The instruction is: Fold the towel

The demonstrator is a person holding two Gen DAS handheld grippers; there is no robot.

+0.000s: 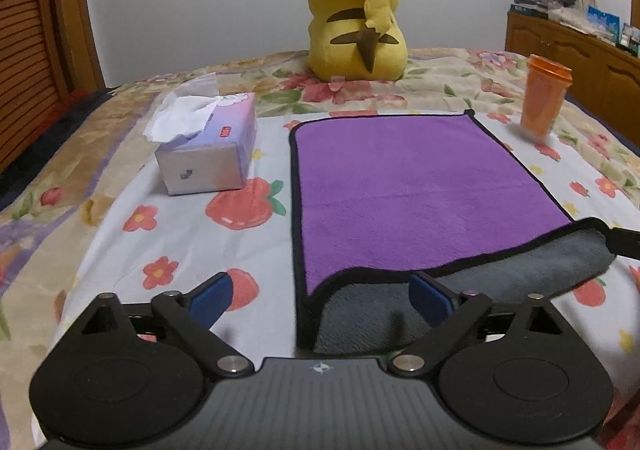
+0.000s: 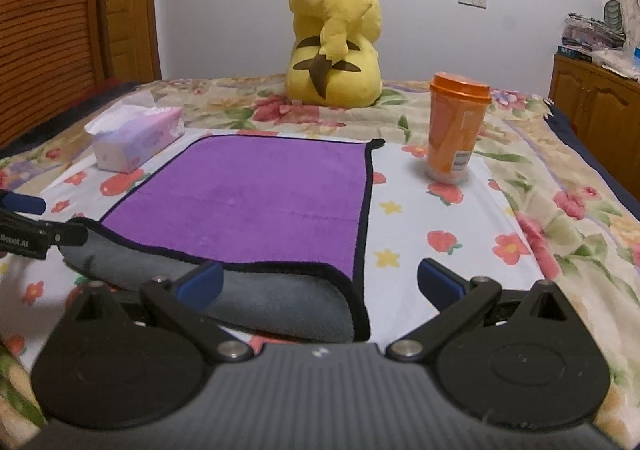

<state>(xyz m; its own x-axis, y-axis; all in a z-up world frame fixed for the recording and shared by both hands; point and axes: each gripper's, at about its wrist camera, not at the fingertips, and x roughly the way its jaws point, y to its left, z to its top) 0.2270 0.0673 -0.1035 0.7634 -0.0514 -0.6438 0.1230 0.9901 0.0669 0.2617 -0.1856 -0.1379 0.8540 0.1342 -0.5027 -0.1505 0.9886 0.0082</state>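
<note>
A purple towel (image 1: 416, 185) with black trim and a grey underside lies on the flowered bedsheet; it also shows in the right wrist view (image 2: 256, 201). Its near edge is raised and curled, showing the grey side (image 1: 372, 314). My left gripper (image 1: 320, 298) is open, its blue pads on either side of the towel's near left corner. My right gripper (image 2: 320, 282) is open on either side of the near right corner (image 2: 356, 290). Neither holds anything. Each gripper shows at the other view's edge.
A tissue box (image 1: 208, 145) stands left of the towel. An orange lidded cup (image 2: 456, 129) stands to its right. A yellow plush toy (image 1: 356, 9) sits at the far end of the bed. A wooden cabinet (image 2: 592, 97) is at the right.
</note>
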